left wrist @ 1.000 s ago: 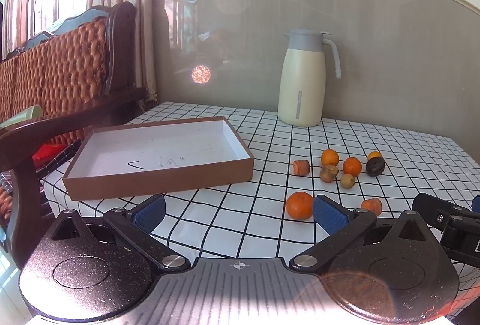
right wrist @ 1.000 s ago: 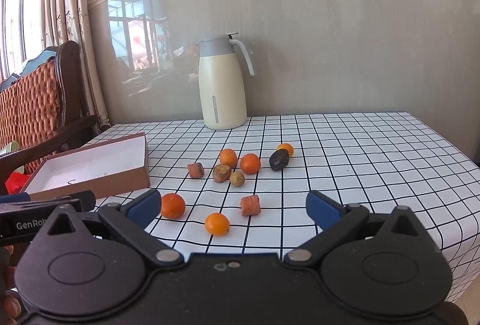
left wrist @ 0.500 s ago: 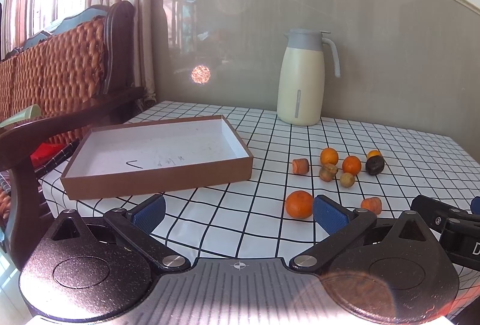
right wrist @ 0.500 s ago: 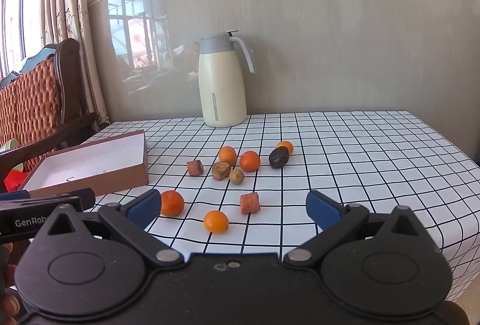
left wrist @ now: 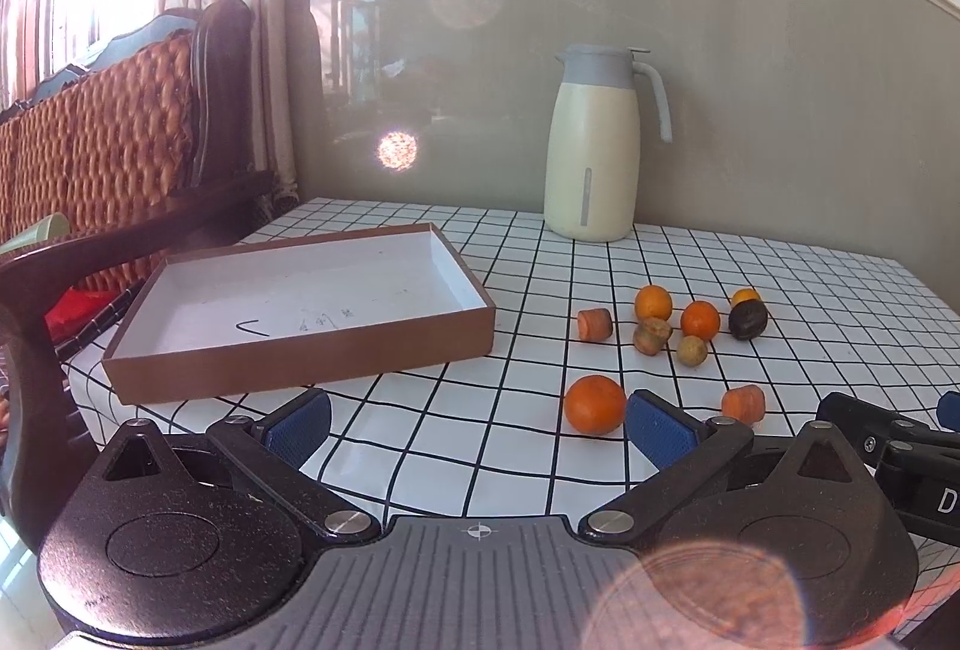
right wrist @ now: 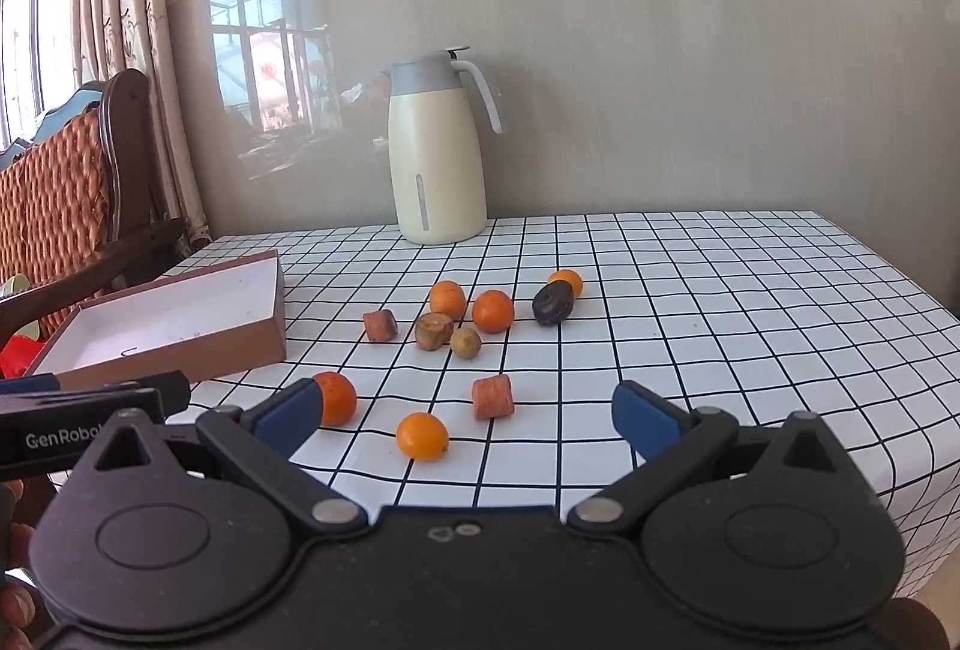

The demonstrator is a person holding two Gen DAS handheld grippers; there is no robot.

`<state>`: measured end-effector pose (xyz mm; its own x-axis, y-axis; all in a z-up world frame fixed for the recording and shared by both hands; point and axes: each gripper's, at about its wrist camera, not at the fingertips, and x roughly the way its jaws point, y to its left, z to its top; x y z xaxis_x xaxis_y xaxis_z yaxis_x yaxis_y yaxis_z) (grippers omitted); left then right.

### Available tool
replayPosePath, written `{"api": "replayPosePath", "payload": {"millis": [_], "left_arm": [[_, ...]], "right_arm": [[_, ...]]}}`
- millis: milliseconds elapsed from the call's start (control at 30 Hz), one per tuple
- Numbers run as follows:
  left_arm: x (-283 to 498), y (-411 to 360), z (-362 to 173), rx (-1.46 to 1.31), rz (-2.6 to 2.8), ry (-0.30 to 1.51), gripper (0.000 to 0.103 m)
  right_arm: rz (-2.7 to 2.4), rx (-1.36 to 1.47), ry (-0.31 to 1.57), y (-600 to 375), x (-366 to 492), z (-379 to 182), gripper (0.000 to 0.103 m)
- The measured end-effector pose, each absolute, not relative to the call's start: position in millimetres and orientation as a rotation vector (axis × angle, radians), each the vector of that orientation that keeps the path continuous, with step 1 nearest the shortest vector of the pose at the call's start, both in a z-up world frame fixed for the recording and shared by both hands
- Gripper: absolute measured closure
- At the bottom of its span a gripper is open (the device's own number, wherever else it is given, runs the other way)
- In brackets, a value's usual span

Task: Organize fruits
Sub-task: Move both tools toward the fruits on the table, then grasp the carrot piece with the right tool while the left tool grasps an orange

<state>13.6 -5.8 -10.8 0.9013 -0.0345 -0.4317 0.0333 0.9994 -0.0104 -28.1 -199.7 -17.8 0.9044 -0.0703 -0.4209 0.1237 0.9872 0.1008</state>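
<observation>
Several small fruits lie on the checked tablecloth: oranges (right wrist: 493, 310), a dark plum (right wrist: 552, 303), brownish pieces (right wrist: 433, 330) and carrot-like chunks (right wrist: 492, 396). An empty brown cardboard tray (left wrist: 300, 353) sits left of them; it also shows in the right wrist view (right wrist: 174, 344). My left gripper (left wrist: 477, 425) is open, low at the table's front edge, with an orange (left wrist: 594, 404) just beside its right finger. My right gripper (right wrist: 468, 413) is open, with a small orange (right wrist: 422, 435) and an orange (right wrist: 336, 397) just ahead of it.
A cream thermos jug (left wrist: 591, 146) stands at the back by the wall, also in the right wrist view (right wrist: 437, 152). A wooden wicker chair (left wrist: 108, 152) stands left of the table. The table edge falls away on the right (right wrist: 912, 338).
Both grippers have edged slightly forward toward the fruits; the scene looks a little nearer. Nothing has been picked up or moved.
</observation>
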Motion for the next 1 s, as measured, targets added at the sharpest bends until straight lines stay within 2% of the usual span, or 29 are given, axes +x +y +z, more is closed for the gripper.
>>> {"api": "replayPosePath", "payload": {"millis": [200,400,533,1000], "left_arm": [[21.4,-10.5,-14.6,0.005,-0.055,0.411,0.000],[31.8,-15.7,-22.6,0.008,-0.078,0.436,0.000],[39.0,-20.2,-28.6,0.047,-0.094,0.441,0.000],[74.7,-27.3,-51.6,0.098,-0.148,0.453,0.000]], "right_arm": [[-0.107,0.133,0.441,-204.2,-21.8,-25.4,0.006],[-0.110,0.136,0.451,-209.1,-12.7,-33.4,0.014],[-0.092,0.147,0.471,-211.0,-5.3,-41.1,0.025],[-0.045,0.145,0.534,-208.6,26.4,-66.8,0.040]]}}
